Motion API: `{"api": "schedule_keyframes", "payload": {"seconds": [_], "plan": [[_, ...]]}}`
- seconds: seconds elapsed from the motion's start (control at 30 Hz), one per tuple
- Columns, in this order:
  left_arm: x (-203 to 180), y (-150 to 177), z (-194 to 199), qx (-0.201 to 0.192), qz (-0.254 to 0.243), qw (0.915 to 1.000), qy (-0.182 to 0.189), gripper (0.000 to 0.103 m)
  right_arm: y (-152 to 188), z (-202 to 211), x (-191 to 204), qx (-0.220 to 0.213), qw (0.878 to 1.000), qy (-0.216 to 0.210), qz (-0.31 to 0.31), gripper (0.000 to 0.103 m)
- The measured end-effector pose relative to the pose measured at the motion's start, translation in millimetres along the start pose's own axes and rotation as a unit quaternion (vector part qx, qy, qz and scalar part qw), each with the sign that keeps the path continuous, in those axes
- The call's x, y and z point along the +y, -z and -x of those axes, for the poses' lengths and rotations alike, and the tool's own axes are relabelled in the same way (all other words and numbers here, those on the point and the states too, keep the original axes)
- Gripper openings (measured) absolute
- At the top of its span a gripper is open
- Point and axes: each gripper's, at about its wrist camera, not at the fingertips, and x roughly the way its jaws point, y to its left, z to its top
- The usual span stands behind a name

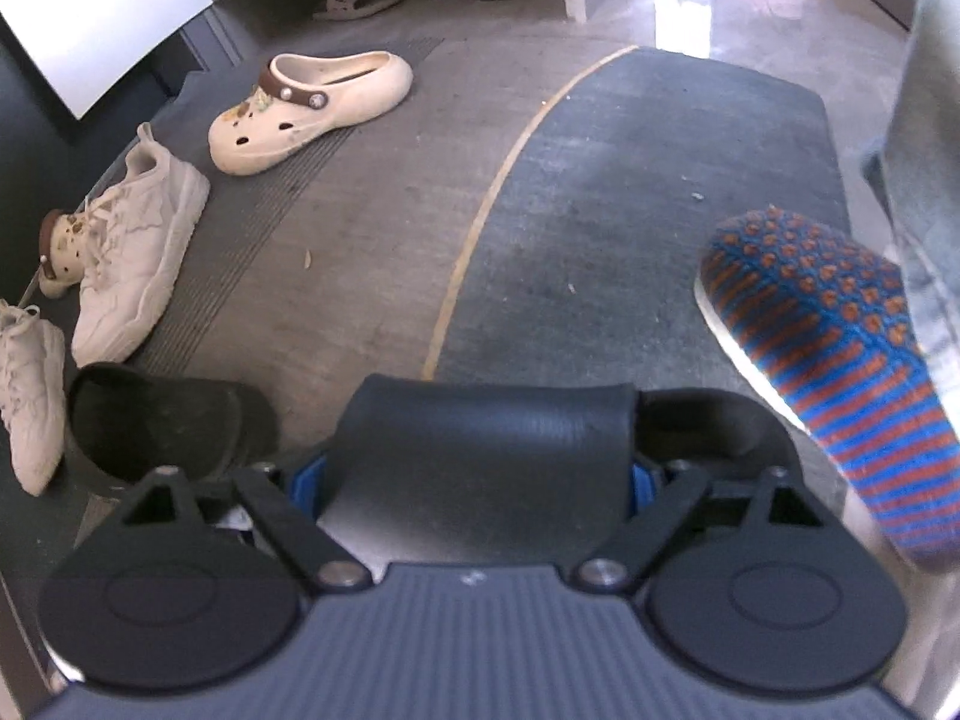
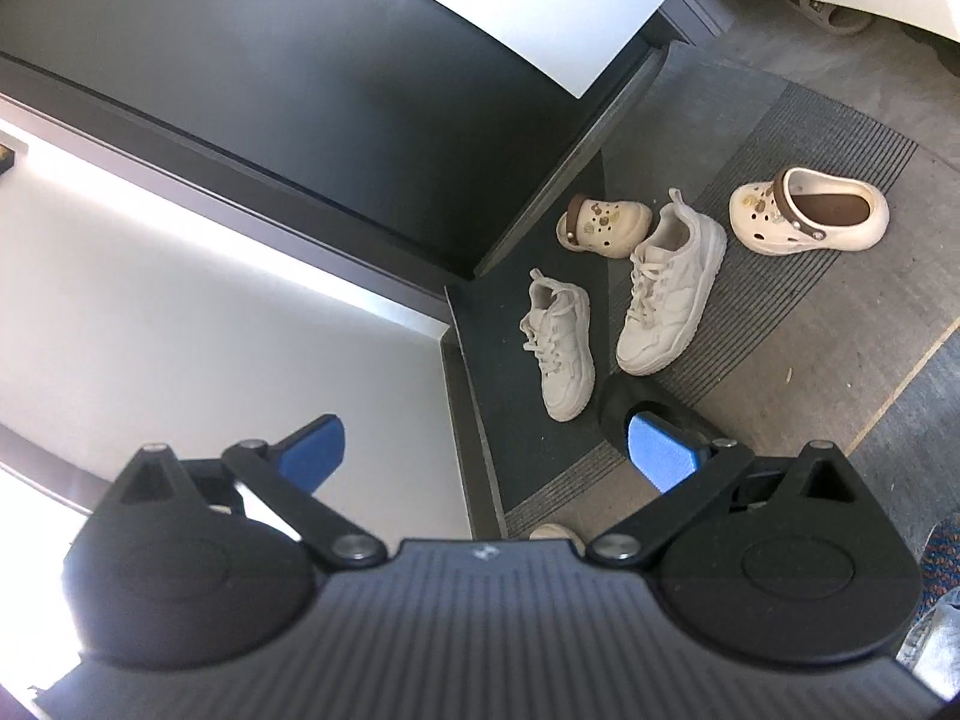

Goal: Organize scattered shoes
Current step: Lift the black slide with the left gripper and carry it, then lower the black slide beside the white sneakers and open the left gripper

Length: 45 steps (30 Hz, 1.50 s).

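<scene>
My left fingers (image 1: 480, 468) hold a black slipper (image 1: 480, 432) over the floor (image 1: 372, 252). My right fingers (image 2: 486, 450) are wide open with nothing in them. White sneakers (image 2: 666, 294) and clogs (image 2: 807, 219) lie by the mat's (image 2: 780, 276) edge.

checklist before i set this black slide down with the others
1. Grip: left hand-held gripper has its pads against both sides of the held black slide: ok.
2. Mate found: second black slide lies on the floor to the left: ok.
3. Landing spot beside the mate: partly hidden by the held slide: cannot tell.
4. Foot clearance: the person's striped sock sits close on the right: not ok.
5. Spare hand: right hand-held gripper is open and empty: ok.
6. Other pairs: cream clog lies apart from the second cream clog, with a white sneaker between them: not ok.
</scene>
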Motion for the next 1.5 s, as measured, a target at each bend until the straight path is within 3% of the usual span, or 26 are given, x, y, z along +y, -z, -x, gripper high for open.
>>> {"api": "schedule_keyframes", "payload": {"seconds": [0.2,0.43,0.53,0.6,0.7,0.77,0.87,0.97,1.07,1.13,1.2,1.3,1.37,1.43,1.5], "plan": [[-4,-6,2,0.012,-0.001,0.9994,0.032,0.096,-1,-1,-1,0.003,1.0,-0.001,-0.001,0.103],[37,-16,25,-0.018,0.022,0.9989,0.037,0.096,4,7,3,0.007,1.0,-0.017,-0.002,0.103],[76,-20,33,-0.032,0.065,0.9974,0.005,0.101,9,9,7,0.008,1.0,-0.027,-0.001,0.103],[117,-18,29,-0.027,0.118,0.991,-0.056,0.101,11,10,10,0.009,0.999,-0.033,0.002,0.103],[165,-15,13,0.003,0.185,0.9724,-0.143,0.101,12,7,13,0.011,0.999,-0.033,0.003,0.103],[194,-11,2,0.025,0.235,0.9546,-0.181,0.101,13,5,13,0.018,0.999,-0.034,0.001,0.103],[242,-3,-17,0.058,0.334,0.9166,-0.212,0.101,14,-1,13,0.025,0.999,-0.032,-0.004,0.103],[275,3,-37,0.067,0.408,0.8865,-0.207,0.101,12,-9,14,0.028,0.999,-0.028,-0.011,0.103],[289,3,-62,0.08,0.435,0.8722,-0.209,0.099,8,-22,15,0.028,0.999,-0.025,-0.019,0.103],[290,1,-81,0.101,0.433,0.8658,-0.23,0.098,6,-31,16,0.03,0.999,-0.018,-0.021,0.103],[291,4,-98,0.127,0.435,0.8556,-0.25,0.09,4,-39,15,0.036,0.999,-0.009,-0.023,0.103],[296,16,-115,0.14,0.471,0.8309,-0.26,0.08,3,-48,13,0.045,0.999,0.002,-0.025,0.103],[301,24,-120,0.147,0.505,0.8062,-0.271,0.053,2,-50,10,0.048,0.999,0.005,-0.025,0.103],[306,29,-121,0.139,0.542,0.7873,-0.26,0.036,0,-50,7,0.043,0.999,0.013,-0.027,0.103],[311,31,-119,0.134,0.573,0.7719,-0.241,0.027,-3,-47,3,0.035,0.999,0.022,-0.032,0.103]]}}
